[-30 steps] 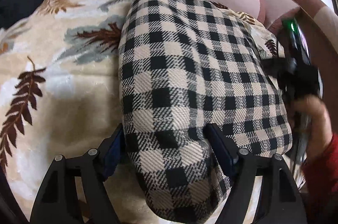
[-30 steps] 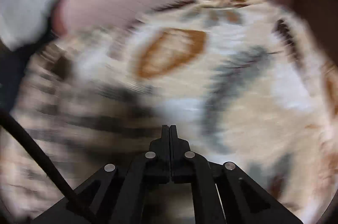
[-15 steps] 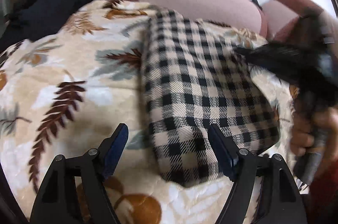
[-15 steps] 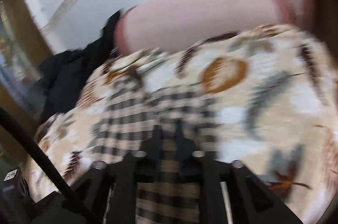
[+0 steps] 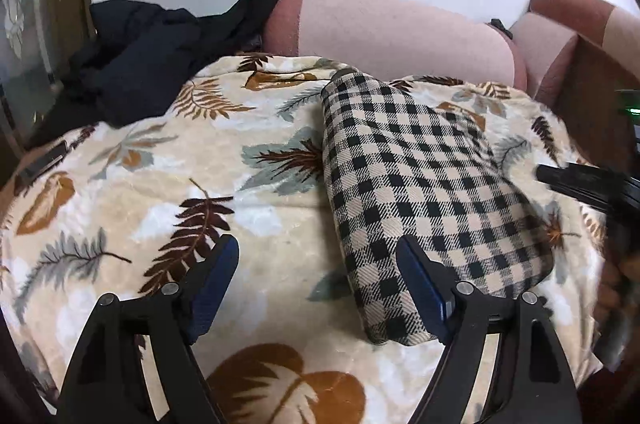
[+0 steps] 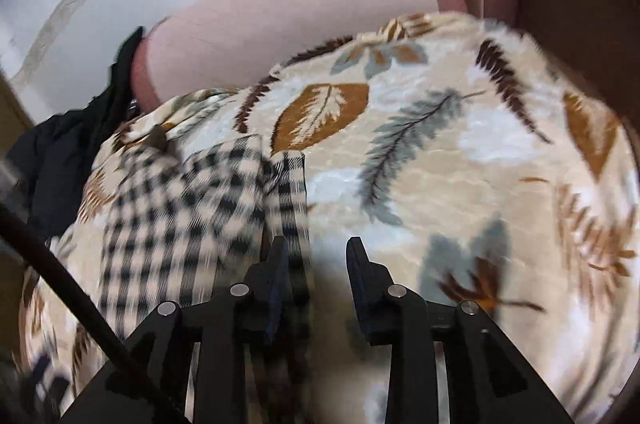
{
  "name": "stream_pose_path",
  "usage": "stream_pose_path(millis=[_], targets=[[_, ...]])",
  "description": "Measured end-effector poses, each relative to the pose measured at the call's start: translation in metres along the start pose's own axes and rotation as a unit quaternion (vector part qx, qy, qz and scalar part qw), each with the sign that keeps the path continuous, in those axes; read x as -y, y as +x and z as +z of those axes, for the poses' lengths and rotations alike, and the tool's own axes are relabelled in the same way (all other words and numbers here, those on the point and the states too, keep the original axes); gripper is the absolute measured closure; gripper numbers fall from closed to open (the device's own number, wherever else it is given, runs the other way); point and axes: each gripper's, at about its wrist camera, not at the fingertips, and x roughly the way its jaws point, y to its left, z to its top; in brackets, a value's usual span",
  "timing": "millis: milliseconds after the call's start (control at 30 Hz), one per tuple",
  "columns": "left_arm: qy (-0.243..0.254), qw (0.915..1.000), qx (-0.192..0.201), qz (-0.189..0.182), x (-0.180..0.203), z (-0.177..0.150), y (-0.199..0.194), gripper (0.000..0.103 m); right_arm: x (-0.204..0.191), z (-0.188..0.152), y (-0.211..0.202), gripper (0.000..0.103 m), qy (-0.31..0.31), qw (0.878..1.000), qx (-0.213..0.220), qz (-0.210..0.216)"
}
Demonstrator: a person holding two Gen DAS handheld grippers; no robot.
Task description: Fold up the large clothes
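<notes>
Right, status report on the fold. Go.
Left gripper open, empty. Right gripper open, has just been opening, nothing between. Checked garment folded, lying on leaf blanket. Dark clothes heaped behind, not in the way.

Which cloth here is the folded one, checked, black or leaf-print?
The checked garment: a neat folded oblong on the leaf-print blanket. The black clothes lie crumpled behind.
</notes>
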Motion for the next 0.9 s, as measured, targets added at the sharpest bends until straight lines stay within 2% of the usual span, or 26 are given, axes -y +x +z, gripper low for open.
stream_pose_path(millis=[133,200,233,267,333,367,400,467,533,567,600,667,733,800,900], targets=[[0.002,0.9998,-0.02,0.0,0.002,-0.007,0.011,0.023,-0.004,-0.022,-0.029,0.07,-0.037,0.998,0.033,0.044],[0.007,0.9994,-0.035,-0.001,0.004,-0.012,0.02,0.023,-0.011,-0.032,-0.027,0.07,-0.068,0.996,0.03,0.052],[0.008,0.9992,-0.039,0.001,0.005,-0.013,0.022,0.023,-0.015,-0.037,-0.022,0.07,-0.076,0.995,0.014,0.064],[0.009,0.9991,-0.042,0.002,0.005,-0.015,0.024,0.023,-0.017,-0.043,-0.007,0.07,-0.073,0.994,-0.022,0.08],[0.007,0.9991,-0.042,0.004,0.003,-0.016,0.026,0.023,-0.012,-0.05,0.02,0.07,-0.069,0.993,-0.075,0.066],[0.004,0.9992,-0.039,0.004,0.002,-0.016,0.025,0.023,-0.008,-0.054,0.033,0.063,-0.065,0.992,-0.096,0.045],[0.001,0.9993,-0.036,0.003,0.0,-0.015,0.025,0.023,-0.003,-0.056,0.036,0.049,-0.052,0.993,-0.096,0.038],[-0.01,0.9996,-0.026,0.007,-0.006,-0.012,0.023,0.023,0.002,-0.052,0.031,0.044,-0.031,0.995,-0.083,0.046],[-0.018,0.9995,-0.019,0.018,-0.015,-0.006,0.02,0.023,-0.003,-0.048,0.016,0.048,-0.047,0.998,-0.037,0.029],[-0.024,0.9993,-0.014,0.025,-0.021,-0.003,0.019,0.023,-0.012,-0.046,0.004,0.054,-0.067,0.998,-0.004,0.018],[-0.032,0.999,-0.008,0.029,-0.028,0.0,0.017,0.023,-0.02,-0.046,-0.006,0.061,-0.078,0.996,0.014,0.025],[-0.05,0.9981,-0.003,0.036,-0.042,0.004,0.014,0.023,-0.039,-0.047,-0.021,0.067,-0.095,0.993,0.032,0.067],[-0.073,0.9963,0.001,0.045,-0.058,0.008,0.012,0.023,-0.062,-0.051,-0.024,0.069,-0.111,0.986,0.018,0.125],[-0.09,0.9945,0.006,0.054,-0.071,0.009,0.01,0.023,-0.092,-0.056,-0.011,0.073,-0.131,0.971,-0.032,0.197],[-0.105,0.9924,0.013,0.062,-0.082,0.009,0.007,0.023,-0.121,-0.073,0.017,0.076,-0.146,0.956,-0.097,0.236]])
